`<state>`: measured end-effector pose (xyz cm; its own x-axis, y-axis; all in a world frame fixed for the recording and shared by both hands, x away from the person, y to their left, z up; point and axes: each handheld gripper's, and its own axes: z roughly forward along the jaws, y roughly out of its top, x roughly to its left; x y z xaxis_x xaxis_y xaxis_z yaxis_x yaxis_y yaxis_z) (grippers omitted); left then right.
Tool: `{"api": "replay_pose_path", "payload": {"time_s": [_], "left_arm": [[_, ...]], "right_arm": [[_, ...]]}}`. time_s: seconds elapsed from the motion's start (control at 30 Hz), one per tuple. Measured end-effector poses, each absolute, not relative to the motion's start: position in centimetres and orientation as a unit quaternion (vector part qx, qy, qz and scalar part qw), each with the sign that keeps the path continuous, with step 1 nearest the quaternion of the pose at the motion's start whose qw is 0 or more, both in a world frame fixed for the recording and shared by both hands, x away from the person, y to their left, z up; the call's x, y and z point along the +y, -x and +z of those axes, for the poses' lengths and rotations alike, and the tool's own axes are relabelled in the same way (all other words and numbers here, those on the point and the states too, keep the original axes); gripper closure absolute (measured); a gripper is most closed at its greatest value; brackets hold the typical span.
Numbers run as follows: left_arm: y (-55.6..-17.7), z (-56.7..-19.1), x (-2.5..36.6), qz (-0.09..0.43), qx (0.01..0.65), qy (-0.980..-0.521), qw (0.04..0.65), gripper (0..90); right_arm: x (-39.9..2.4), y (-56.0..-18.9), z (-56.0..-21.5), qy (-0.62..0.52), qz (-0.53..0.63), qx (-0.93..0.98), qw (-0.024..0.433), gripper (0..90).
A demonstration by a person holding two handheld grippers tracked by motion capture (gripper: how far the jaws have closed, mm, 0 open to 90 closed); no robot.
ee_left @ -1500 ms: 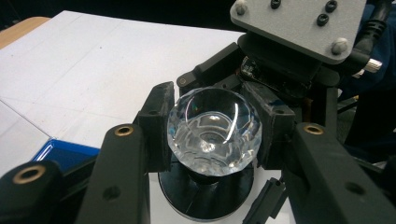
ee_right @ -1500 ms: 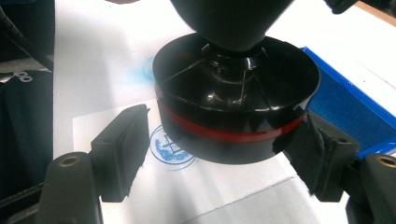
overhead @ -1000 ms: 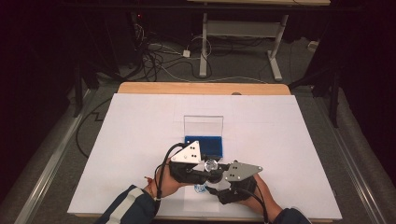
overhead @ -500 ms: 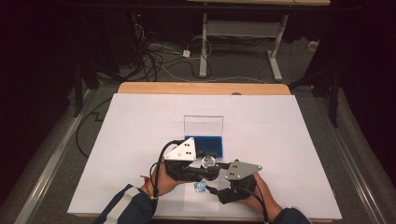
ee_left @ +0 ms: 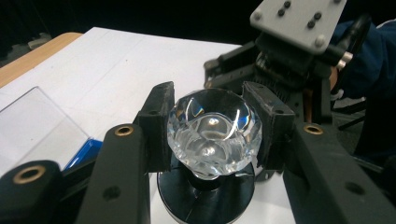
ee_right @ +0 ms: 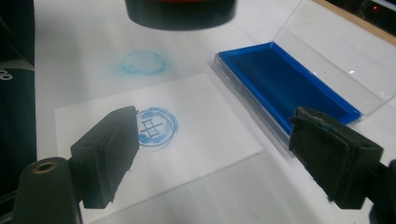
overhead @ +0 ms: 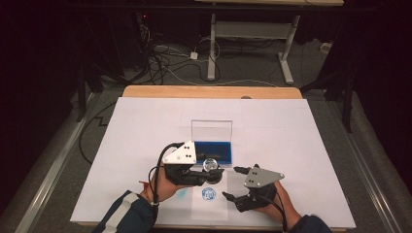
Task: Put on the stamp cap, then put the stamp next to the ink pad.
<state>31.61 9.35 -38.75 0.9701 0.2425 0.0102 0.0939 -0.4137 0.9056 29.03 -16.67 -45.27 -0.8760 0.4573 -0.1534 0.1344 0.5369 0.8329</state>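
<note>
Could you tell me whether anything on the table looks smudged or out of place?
Yes: a faint blue smudge sits directly on the white table cover, beside the paper slip. The crisp round stamp print is on the slip, so the smear looks like stray ink off target.

The place looks like a laboratory for recordings. A white work table (overhead: pixel 145 145) stands in a dark room, loose cables (overhead: pixel 170 58) lie on the grey floor behind it, and a metal desk frame (overhead: pixel 248 43) stands further back.
</note>
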Motion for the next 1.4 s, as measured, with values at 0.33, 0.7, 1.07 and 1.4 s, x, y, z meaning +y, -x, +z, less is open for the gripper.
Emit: {"api": "replay_pose_path", "payload": {"time_s": [0.33,0.7,1.07,1.4], "left_arm": [[-32.3,-39.0,10.3,0.069,0.109,-0.839,0.529,54.0],[-32.7,-38.8,10.8,0.078,0.115,-0.839,0.526,53.9],[-32.9,-38.4,12.0,0.087,0.122,-0.837,0.527,53.9],[-33.2,-38.0,12.7,0.098,0.130,-0.835,0.526,53.9]], "right_arm": [[-18.9,-29.0,-44.7,-0.192,0.449,0.851,0.194,17.1],[-21.1,-28.3,-44.4,-0.198,0.443,0.845,0.225,17.1],[-22.9,-27.9,-44.3,-0.209,0.438,0.841,0.239,17.2],[-23.2,-27.7,-44.3,-0.209,0.437,0.840,0.243,17.5]]}}
